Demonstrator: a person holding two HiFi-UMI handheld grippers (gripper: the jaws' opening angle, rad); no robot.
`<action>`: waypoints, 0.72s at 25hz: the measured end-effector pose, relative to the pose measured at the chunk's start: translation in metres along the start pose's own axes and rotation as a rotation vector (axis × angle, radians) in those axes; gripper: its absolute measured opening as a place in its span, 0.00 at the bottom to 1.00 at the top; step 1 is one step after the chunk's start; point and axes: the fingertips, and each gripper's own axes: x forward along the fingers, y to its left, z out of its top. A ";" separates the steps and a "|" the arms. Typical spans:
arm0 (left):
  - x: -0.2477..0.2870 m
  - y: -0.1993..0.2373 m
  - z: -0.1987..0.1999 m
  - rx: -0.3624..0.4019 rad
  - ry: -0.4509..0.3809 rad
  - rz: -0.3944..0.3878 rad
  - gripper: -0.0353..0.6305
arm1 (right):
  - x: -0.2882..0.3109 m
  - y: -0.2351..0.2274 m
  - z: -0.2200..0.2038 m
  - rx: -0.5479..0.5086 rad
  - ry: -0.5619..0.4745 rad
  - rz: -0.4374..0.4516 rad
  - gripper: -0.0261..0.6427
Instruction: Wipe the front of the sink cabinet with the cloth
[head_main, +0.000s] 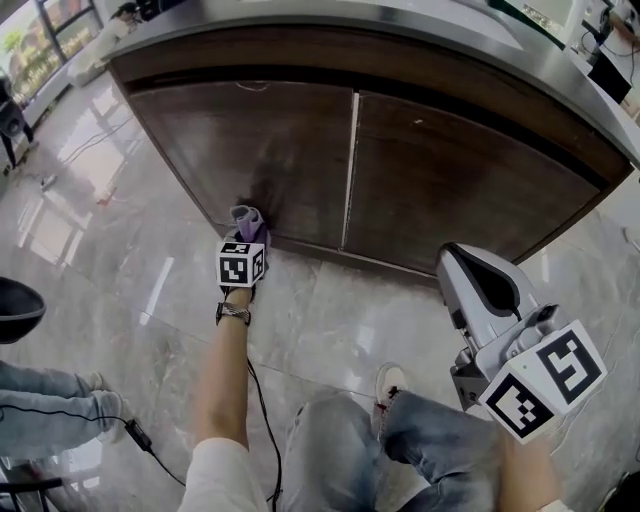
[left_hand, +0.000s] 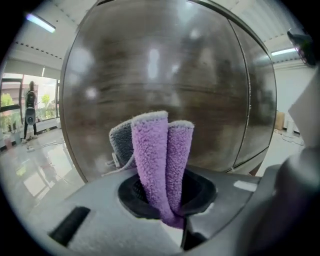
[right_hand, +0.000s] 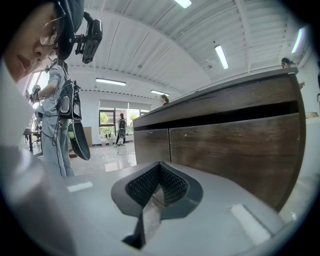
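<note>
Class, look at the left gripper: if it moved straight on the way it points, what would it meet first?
The left cabinet door, low down. The purple cloth clamped in the left gripper leads, so the cloth would press there first. It may be touching now; the depth is unclear.

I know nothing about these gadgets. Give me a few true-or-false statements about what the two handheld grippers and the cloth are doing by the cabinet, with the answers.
1. The left gripper grips a purple cloth. True.
2. The cloth is up at the countertop. False: it is low down, by the left door.
3. The right gripper holds a sponge. False: its jaws are together on nothing.
4. The right door is closed. True.
</note>
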 end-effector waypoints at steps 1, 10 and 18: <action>-0.003 -0.007 0.008 0.003 -0.002 -0.015 0.14 | -0.001 0.000 0.000 0.002 -0.004 -0.004 0.05; -0.056 -0.079 0.112 0.078 -0.145 -0.156 0.14 | -0.008 0.028 0.027 0.047 -0.098 0.038 0.05; -0.140 -0.131 0.188 0.208 -0.273 -0.223 0.13 | 0.019 0.016 0.008 -0.029 0.005 -0.028 0.05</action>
